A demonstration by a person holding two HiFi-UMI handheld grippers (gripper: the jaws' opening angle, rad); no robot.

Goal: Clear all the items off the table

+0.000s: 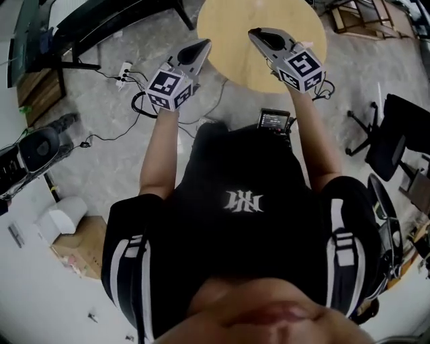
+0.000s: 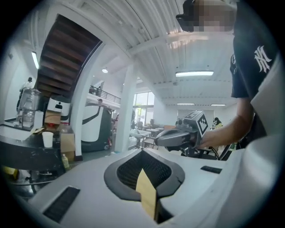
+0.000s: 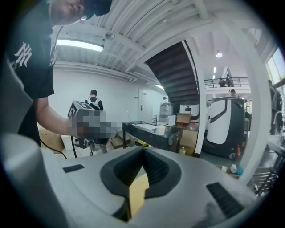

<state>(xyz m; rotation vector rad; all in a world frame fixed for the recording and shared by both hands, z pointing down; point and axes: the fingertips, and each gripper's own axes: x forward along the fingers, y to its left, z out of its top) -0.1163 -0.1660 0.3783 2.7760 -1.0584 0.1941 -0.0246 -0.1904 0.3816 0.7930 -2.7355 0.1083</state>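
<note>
I hold my left gripper (image 1: 202,46) and right gripper (image 1: 255,33) by the round table (image 1: 232,27), both with jaws pressed together, gripping nothing.

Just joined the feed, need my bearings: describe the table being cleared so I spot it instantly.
In the head view, look past the black shirt to the grey floor ahead. The table sits top centre, by the tips of both hand-held grippers. It alone is round and pale wood; the desk at left is dark.
</note>
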